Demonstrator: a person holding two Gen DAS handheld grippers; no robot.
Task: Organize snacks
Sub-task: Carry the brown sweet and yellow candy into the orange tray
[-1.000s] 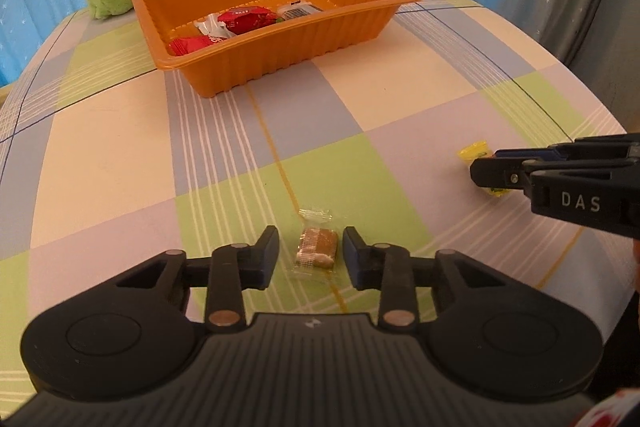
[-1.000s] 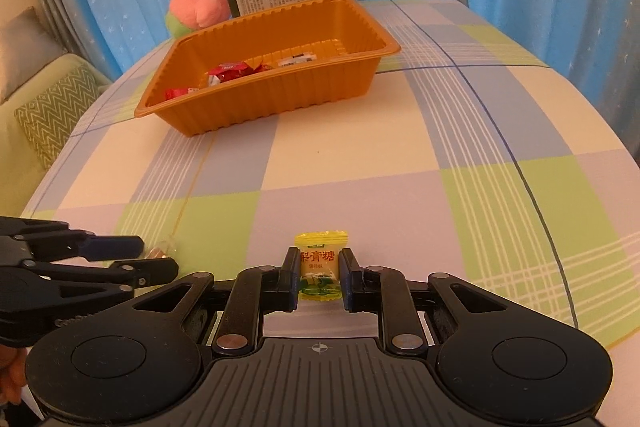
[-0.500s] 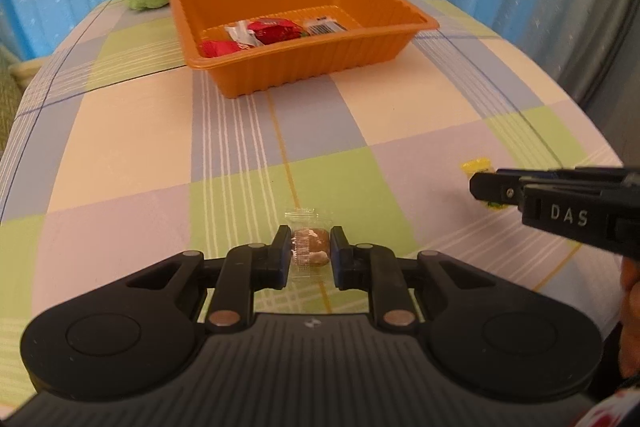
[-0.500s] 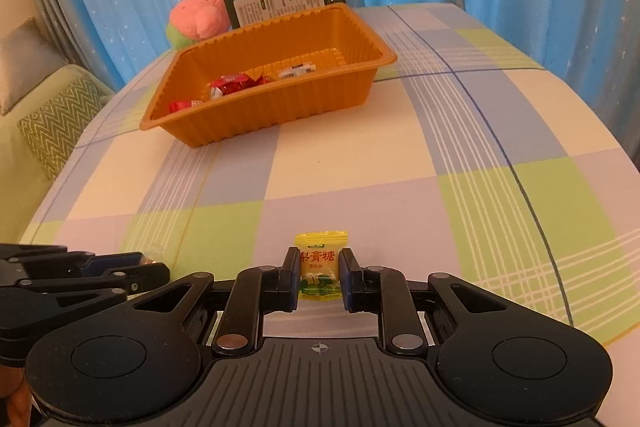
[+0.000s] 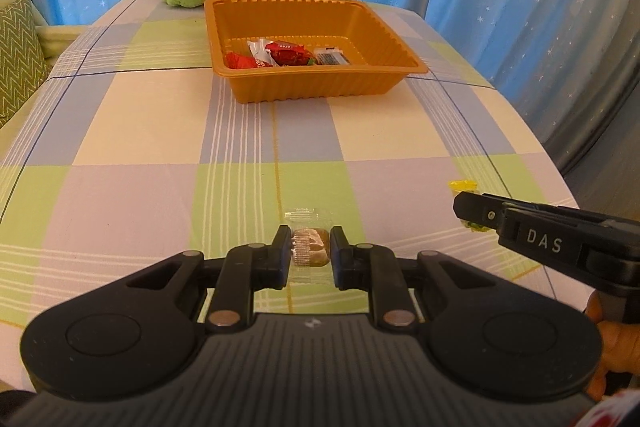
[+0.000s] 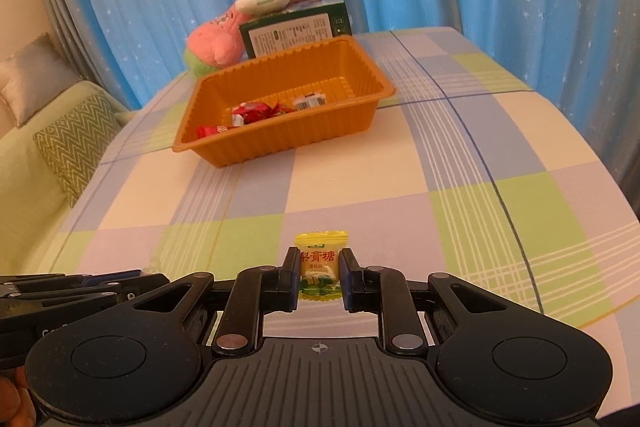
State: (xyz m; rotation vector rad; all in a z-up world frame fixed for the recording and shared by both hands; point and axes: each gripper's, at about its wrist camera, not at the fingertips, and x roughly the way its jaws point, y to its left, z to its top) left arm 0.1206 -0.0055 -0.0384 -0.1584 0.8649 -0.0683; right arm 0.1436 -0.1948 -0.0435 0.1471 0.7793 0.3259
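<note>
We carry both pieces level to the orange tray point(image 5: 400, 77): left gripper point(image 5: 310, 255) pinching the brown candy point(image 5: 313, 251), right gripper point(image 6: 320, 277) pinching the yellow candy point(image 6: 320, 267).

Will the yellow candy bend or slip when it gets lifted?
The yellow candy looks small, so probably light. Its wrapper seems thin and crinkly, so the ends may flop. The right gripper squeezes its middle, so it likely won't slip.
</note>
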